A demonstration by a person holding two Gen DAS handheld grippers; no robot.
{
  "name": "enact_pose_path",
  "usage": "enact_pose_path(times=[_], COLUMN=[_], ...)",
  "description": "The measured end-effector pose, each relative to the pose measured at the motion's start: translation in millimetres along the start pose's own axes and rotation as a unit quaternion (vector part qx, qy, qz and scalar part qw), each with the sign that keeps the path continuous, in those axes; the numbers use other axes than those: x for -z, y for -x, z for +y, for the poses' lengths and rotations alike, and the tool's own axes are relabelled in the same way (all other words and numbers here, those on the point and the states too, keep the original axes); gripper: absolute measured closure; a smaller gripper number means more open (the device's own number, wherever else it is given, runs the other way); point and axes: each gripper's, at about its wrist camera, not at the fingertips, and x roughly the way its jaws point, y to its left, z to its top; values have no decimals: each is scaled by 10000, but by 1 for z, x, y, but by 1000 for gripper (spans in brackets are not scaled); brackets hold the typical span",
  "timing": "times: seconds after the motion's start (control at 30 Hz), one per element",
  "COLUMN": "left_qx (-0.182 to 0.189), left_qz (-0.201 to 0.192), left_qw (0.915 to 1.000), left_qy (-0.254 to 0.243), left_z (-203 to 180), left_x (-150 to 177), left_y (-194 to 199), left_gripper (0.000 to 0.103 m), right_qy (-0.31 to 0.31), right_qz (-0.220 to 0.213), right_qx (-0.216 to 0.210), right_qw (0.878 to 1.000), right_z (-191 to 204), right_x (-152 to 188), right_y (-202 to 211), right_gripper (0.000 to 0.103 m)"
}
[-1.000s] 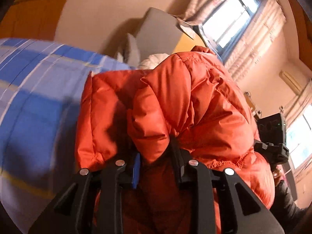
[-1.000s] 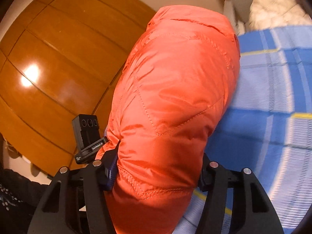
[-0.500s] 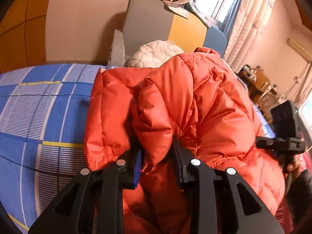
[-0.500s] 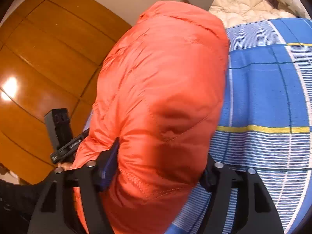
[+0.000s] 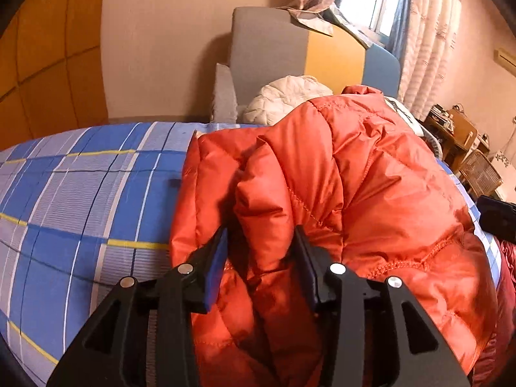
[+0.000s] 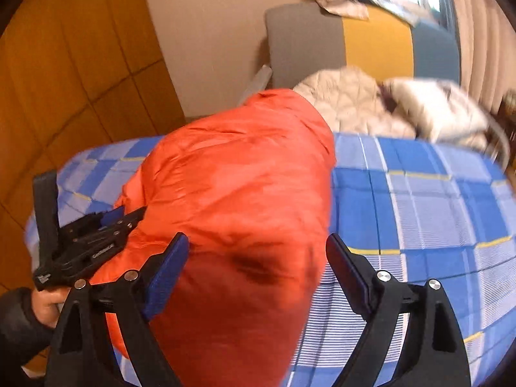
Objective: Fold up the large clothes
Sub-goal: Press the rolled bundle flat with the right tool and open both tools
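A bed covered with a blue checked sheet (image 5: 80,200) filled the lower part of both views, its head end against a grey, yellow and blue headboard (image 5: 306,51). An orange down jacket (image 5: 371,187) lay bunched on the sheet, near the edge closest to the cameras, its far end reaching toward the head end. A cream quilted garment (image 6: 351,106) lay heaped at the head end, just beyond the jacket. The right gripper (image 6: 258,254) hung above the near end of the jacket with its jaws spread wide; they had just been opening, the jacket's fabric sat between them, and a gap showed beside the right-hand pad, so no hold was evident. The left gripper (image 5: 261,242) sat low against the jacket with a ridge of orange fabric between its fingers; its jaws had just been opening and stood partly apart, and whether the pads still pressed the fabric could not be told. In the right wrist view a hand (image 6: 45,306) in a dark sleeve held the left gripper.
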Motion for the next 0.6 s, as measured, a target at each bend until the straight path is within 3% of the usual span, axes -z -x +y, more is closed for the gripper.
enact_pose_path(times=[0.1,0.33,0.6], left_qx=[-63,-4,15], left_qz=[-36,-27,-39], left_qw=[10000,9999,9998], left_qy=[61,143,174], left_z=[5,9,14], left_x=[4,6,7], left_y=[1,0,17], left_gripper=[61,60,44], right_qy=[272,71,-189], right_qz=[260,355,229], right_qx=[216,525,741], right_qw=[9991,9980,9968], right_z=[24,22,28], right_x=[3,22,25], right_y=[-20,-46,-28], right_gripper=[22,22,22])
